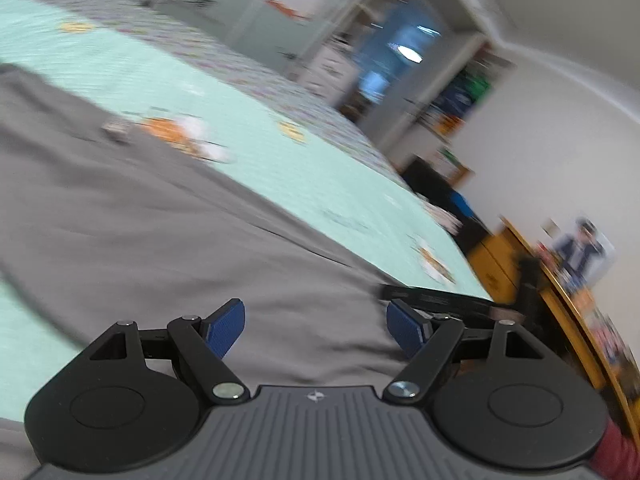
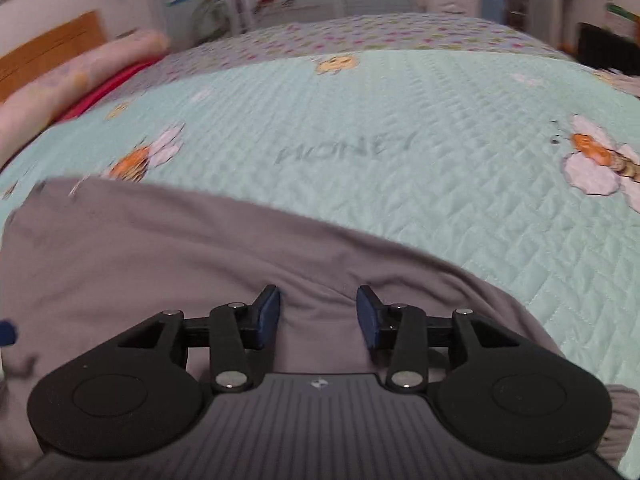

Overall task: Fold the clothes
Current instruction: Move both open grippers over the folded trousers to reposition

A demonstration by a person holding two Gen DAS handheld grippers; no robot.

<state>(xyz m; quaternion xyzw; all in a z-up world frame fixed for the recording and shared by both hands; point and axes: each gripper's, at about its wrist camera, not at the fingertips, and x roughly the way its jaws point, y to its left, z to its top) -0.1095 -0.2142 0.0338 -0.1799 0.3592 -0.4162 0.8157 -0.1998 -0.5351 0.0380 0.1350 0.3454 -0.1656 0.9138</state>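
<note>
Left gripper (image 1: 316,330) and right gripper (image 2: 318,316) are both hanging spread over the grey garment (image 2: 160,248); pinching one layer risks bunching it.

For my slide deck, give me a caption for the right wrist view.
Open right gripper poised over a grey garment spread on a mint quilted bedspread.

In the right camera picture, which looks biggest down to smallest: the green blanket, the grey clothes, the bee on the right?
1. Green blanket
2. Grey clothes, though nearness to the camera enlarges them
3. Bee
</note>
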